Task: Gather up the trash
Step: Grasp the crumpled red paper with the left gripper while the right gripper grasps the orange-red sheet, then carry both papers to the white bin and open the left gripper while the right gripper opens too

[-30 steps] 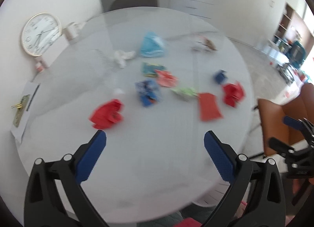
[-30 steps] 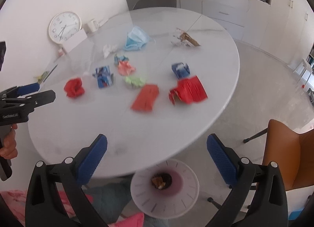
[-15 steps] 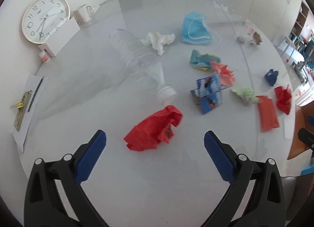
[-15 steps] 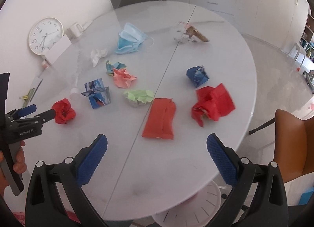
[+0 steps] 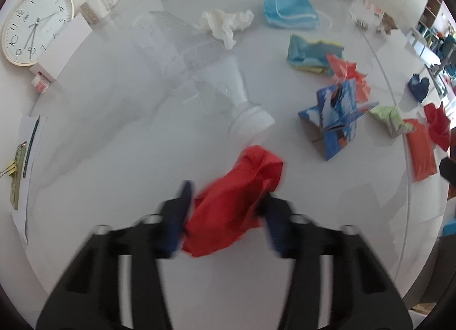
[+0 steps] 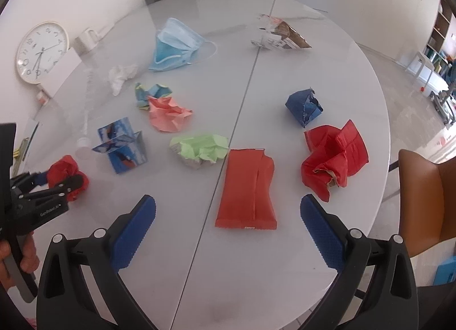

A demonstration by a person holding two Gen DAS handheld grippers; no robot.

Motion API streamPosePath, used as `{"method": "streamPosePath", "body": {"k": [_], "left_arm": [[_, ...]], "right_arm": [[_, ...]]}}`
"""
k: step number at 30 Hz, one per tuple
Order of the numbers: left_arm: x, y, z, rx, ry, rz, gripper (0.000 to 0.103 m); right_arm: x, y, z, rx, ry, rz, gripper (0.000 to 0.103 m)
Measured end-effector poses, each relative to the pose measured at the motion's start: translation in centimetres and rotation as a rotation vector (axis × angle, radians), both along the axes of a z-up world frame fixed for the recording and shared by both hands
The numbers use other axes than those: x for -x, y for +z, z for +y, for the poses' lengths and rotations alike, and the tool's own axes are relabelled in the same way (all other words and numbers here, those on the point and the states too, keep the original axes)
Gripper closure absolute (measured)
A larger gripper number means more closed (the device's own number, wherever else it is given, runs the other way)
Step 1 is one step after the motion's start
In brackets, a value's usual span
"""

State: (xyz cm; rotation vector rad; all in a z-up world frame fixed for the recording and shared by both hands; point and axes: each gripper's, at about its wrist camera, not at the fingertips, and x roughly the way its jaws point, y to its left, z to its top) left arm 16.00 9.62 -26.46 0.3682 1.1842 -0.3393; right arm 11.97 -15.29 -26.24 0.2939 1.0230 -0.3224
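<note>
Closing my left gripper (image 5: 225, 210), I have its jaws on either side of the crumpled red paper wad (image 5: 236, 201) on the white round tabletop (image 5: 114, 136), pads pressing its sides, just this side of the clear plastic bottle (image 5: 205, 73) lying there. My right gripper (image 6: 228, 227) hangs with jaws wide apart over the flat red packet (image 6: 246, 190), holding nothing.

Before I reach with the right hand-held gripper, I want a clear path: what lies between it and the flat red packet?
Only bare table lies between the open right hand-held gripper and the red packet, as the right wrist view shows.
</note>
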Motion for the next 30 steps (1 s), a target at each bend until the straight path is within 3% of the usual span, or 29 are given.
{"method": "streamPosePath", "body": {"k": [11, 13, 15, 17, 19, 20, 25, 30], "left_arm": [[0.6, 3.0, 0.7, 0.072, -0.056, -0.01, 0.065], [1.0, 3.9, 0.7, 0.095, -0.063, -0.008, 0.065], [1.3, 4.5, 0.6, 0.104, -0.066, -0.011, 0.065], [1.6, 5.0, 0.4, 0.105, -0.074, -0.016, 0.065], [2.0, 5.3, 0.3, 0.107, -0.077, -0.022, 0.065], [2.2, 5.6, 0.2, 0.109, -0.077, -0.022, 0.065], [3.7, 6.8, -0.6, 0.125, -0.099, -0.028, 0.065], [5.9, 8.1, -2.5, 0.146, -0.143, -0.029, 0.065]], "right_arm": [[-2.1, -3.1, -0.5, 0.079, -0.057, 0.092, 0.003], [-2.7, -3.6, -0.4, 0.104, -0.044, 0.112, 0.011], [-3.3, -4.3, -0.3, 0.116, -0.028, 0.146, 0.028], [-3.2, -4.3, -0.5, 0.097, -0.035, 0.131, 0.033], [-3.0, -4.2, -0.8, 0.067, -0.033, 0.12, 0.045], [-2.9, -4.1, -1.0, 0.059, -0.028, 0.117, 0.056], [-1.0, -3.3, -1.3, -0.03, 0.0, 0.085, 0.059], [2.3, -0.5, -1.3, -0.085, 0.033, 0.026, 0.059]]}}
